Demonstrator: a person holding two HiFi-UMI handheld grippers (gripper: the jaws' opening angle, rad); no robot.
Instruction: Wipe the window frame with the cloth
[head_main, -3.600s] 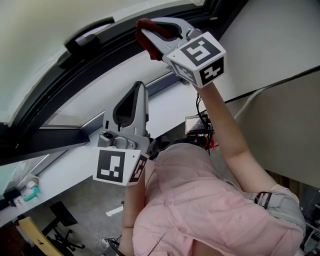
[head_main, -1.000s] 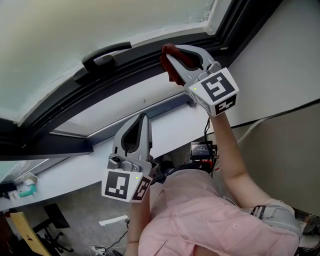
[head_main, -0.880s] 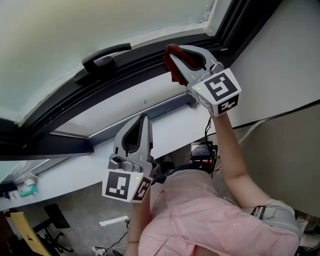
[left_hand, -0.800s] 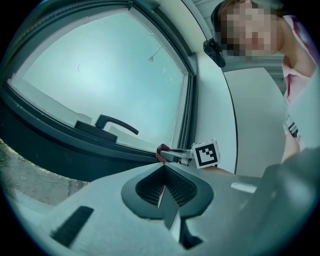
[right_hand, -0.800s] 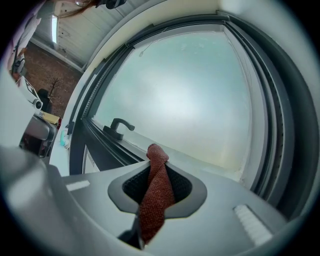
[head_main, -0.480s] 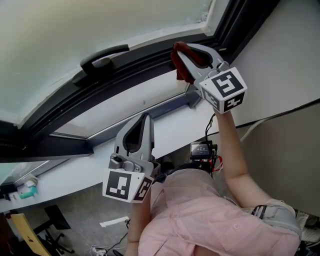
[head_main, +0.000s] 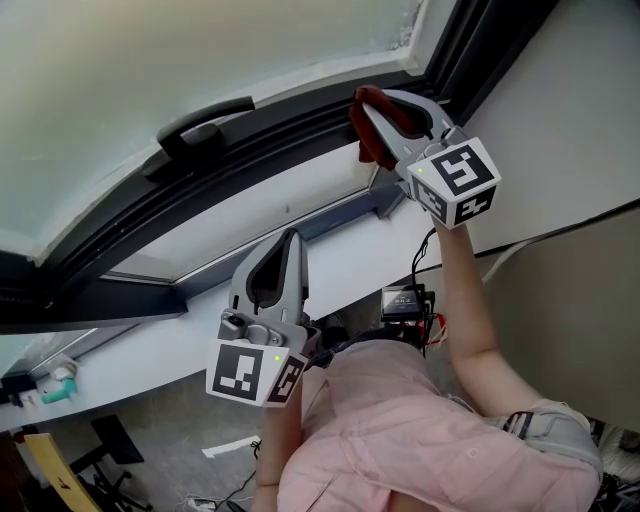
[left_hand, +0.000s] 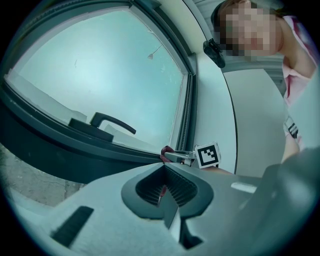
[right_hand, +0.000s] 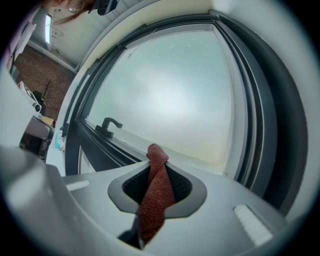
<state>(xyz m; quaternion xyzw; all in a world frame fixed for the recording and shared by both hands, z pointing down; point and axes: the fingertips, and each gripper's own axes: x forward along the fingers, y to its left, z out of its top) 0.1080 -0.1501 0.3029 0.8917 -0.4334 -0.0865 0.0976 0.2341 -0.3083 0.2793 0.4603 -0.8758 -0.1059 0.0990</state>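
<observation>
**Red cloth held at the window's lower right corner**

Nearest the head camera is the person's pale pink shirt (head_main: 400, 430), with 2 bare forearms reaching up from it. The grey plastic left gripper (head_main: 290, 235) hangs low in front of the white sill panel (head_main: 230, 215), its jaws pressed together with nothing between them. Its cube (head_main: 245, 368) carries a black-and-white square marker pattern, not lettering.

Higher and farther, the grey plastic right gripper (head_main: 366, 97) is clenched on a rust-red woven cloth (right_hand: 156, 190), which stands up past the jaw tips. The cloth sits at the lower rail of the dark grey metal window frame (head_main: 250, 135), close to its right corner; actual contact cannot be made out. Farther left on that rail is a black lever handle (head_main: 200, 125), with pale frosted glass (head_main: 200, 50) beyond it.
</observation>
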